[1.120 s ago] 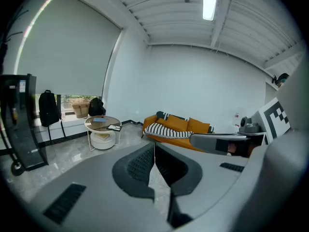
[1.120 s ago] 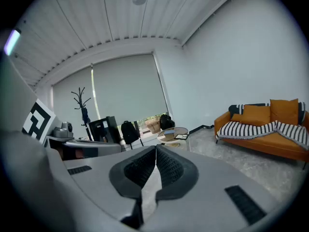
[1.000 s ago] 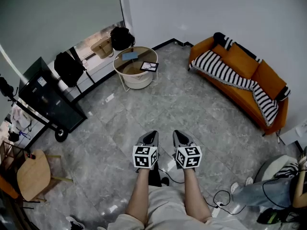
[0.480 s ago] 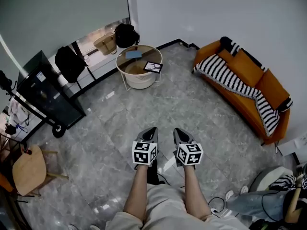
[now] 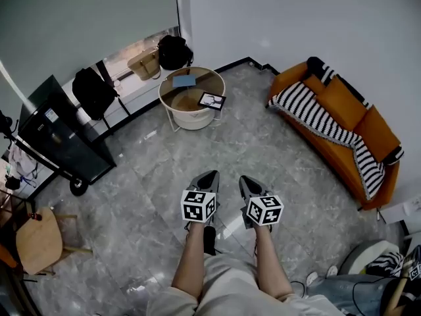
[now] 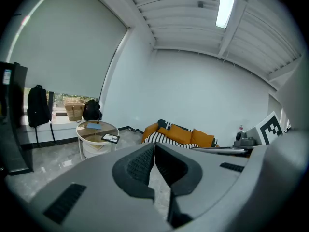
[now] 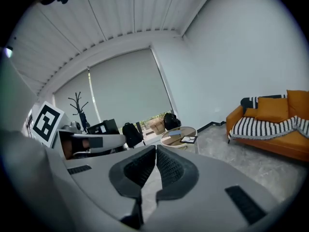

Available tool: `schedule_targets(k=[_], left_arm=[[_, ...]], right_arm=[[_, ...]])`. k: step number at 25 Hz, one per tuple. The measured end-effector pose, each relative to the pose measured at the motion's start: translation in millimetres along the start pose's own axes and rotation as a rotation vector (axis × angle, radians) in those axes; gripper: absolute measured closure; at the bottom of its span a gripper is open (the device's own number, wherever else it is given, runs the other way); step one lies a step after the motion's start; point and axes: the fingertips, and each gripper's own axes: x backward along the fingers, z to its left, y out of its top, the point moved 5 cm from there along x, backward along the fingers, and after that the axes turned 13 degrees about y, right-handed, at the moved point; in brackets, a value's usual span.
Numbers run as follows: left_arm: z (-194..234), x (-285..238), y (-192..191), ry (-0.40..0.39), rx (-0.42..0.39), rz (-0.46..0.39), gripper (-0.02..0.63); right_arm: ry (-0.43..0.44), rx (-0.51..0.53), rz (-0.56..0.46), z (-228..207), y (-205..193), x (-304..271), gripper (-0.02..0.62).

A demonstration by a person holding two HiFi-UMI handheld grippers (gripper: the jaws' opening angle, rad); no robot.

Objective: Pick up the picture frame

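Observation:
The picture frame (image 5: 212, 100), dark-edged with a pale picture, lies flat on the right part of a round glass-topped side table (image 5: 170, 87) at the far end of the room. It also shows small in the left gripper view (image 6: 110, 138) and the right gripper view (image 7: 189, 139). My left gripper (image 5: 212, 175) and right gripper (image 5: 243, 180) are held side by side over the floor, well short of the table. Both point toward it. Each has its jaws shut with nothing between them.
A blue book (image 5: 183, 81) lies on the same table. An orange sofa (image 5: 358, 137) with a striped blanket (image 5: 317, 116) lines the right wall. A black cabinet on wheels (image 5: 54, 139), bags by the window (image 5: 173, 51) and a wooden stool (image 5: 37, 240) stand to the left.
Both grippers have travelled forward across the floor toward the round table, which now sits a little closer. Their jaws stayed shut.

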Motion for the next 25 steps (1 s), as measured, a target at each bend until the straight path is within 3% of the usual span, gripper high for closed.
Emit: schedule_targets(k=[4, 8, 25], left_arm=[[-3, -39, 24, -0.022, -0.061, 0.007, 0.584], [14, -73, 46, -0.028, -0.016, -0.022, 0.584], [99, -221, 97, -0.045, -0.014, 0.031, 0.584]], right_arm=[[-0.025, -0.04, -0.014, -32, 25, -16, 0.558], [-0.022, -0.031, 0.003, -55, 41, -47, 0.558], [-0.037, -0.089, 0.023, -139, 88, -185, 0.558]])
